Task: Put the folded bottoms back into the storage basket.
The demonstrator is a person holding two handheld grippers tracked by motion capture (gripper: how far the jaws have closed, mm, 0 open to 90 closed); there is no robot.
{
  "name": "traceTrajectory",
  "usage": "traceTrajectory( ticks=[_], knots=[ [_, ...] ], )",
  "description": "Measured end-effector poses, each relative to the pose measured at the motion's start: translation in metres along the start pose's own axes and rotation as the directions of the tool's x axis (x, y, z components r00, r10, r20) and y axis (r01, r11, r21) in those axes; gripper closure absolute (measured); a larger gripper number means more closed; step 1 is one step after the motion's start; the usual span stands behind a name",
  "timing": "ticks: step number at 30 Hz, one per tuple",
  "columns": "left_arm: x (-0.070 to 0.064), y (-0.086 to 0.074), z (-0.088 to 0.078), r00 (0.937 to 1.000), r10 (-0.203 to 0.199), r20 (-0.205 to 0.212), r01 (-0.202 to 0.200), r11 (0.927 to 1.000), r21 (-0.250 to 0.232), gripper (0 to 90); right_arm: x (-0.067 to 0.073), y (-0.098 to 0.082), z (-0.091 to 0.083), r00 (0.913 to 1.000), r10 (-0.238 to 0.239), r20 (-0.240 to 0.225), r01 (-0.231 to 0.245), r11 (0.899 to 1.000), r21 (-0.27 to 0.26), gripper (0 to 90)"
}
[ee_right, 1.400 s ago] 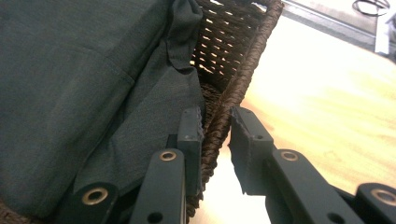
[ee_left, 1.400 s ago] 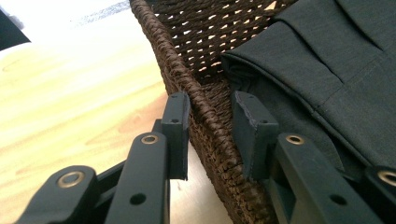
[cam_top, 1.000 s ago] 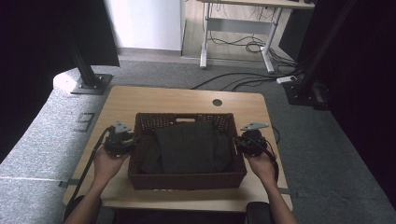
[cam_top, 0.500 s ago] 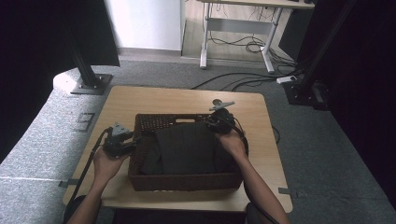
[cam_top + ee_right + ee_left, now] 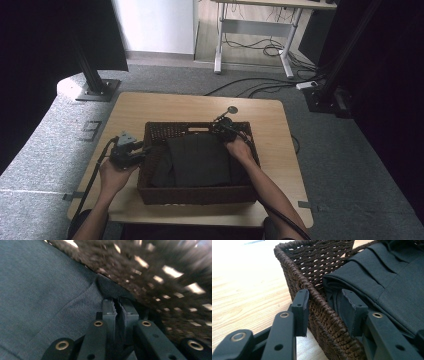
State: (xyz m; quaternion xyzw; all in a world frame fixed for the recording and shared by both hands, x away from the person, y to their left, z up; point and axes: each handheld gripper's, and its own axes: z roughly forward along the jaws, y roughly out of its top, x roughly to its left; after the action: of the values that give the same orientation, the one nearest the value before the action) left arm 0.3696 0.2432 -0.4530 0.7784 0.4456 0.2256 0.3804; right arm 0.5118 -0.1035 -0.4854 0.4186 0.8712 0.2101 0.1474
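On the table (image 5: 150, 107) sat a brown basket (image 5: 197, 193) holding folded dark cloth (image 5: 200, 160), the left gripper (image 5: 325, 312) with jaws parted astride the basket's left wall, one jaw outside, one inside by the cloth, the right gripper (image 5: 117, 305) with jaws closed at the cloth's far right corner.

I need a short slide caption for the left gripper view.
Open hand-held gripper straddling the wicker basket wall beside folded dark cloth.
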Motion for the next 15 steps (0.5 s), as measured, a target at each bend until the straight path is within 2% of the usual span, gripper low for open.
traceTrajectory(
  ticks=[3, 6, 9, 11, 13, 15],
  knots=[
    [0.0, 0.0, 0.0, 1.0, 0.0, 0.001, 0.0, 1.0, -0.001, 59.2, -0.001, -0.002, 0.008, 0.9987, 0.044, -0.025, -0.044, 0.999, 0.017, 84.5],
    [0.0, 0.0, 0.0, 1.0, -0.001, 0.002, 0.001, 1.0, -0.002, 59.2, 0.005, -0.002, 0.011, 0.9999, -0.015, 0.008, 0.015, 0.999, 0.034, 85.6],
    [0.0, 0.0, 0.001, 1.0, -0.001, 0.003, 0.001, 1.0, -0.004, 59.6, 0.008, -0.001, 0.006, 0.9992, -0.021, 0.034, 0.02, 0.999, 0.034, 80.8],
    [0.0, 0.0, 0.001, 1.0, -0.001, 0.005, 0.001, 1.0, -0.004, 59.7, 0.007, -0.002, -0.003, 0.9995, -0.006, 0.03, 0.006, 1.0, 0.002, 74.7],
    [0.0, 0.0, 0.002, 1.0, 0.003, -0.001, -0.003, 1.0, -0.002, 59.7, 0.005, -0.004, -0.016, 0.9992, 0.039, -0.001, -0.039, 0.998, -0.045, 72.0],
    [0.001, -0.001, 0.002, 1.0, 0.0, 0.005, 0.0, 1.0, -0.005, 59.4, 0.006, -0.007, -0.031, 0.9997, 0.022, -0.007, -0.023, 0.996, -0.085, 65.5]
  ],
)
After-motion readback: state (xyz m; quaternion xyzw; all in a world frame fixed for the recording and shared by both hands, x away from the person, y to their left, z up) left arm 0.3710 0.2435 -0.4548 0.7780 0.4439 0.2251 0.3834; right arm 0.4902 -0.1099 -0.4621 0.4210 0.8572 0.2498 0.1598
